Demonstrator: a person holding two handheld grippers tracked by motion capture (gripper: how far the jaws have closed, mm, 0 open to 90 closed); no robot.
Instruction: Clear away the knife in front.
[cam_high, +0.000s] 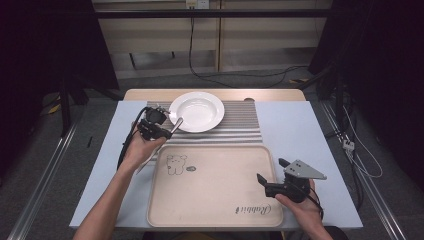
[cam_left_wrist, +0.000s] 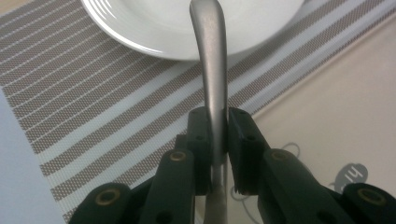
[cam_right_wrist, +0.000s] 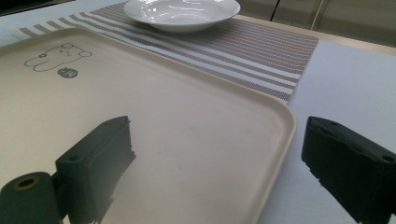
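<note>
My left gripper is shut on a silver metal utensil at the table's back left. In the left gripper view the black jaws pinch its shaft, and the utensil's rounded end reaches out over the rim of a white deep plate. Its other end is hidden below the jaws. The plate rests on a striped placemat. At the right edge of a beige tray, my right gripper stands open, its fingers wide apart with nothing between them.
The tray carries a bear drawing and lies on a pale blue tabletop. The placemat runs behind the tray, with the plate at its far end. Cables trail on the floor beyond the table.
</note>
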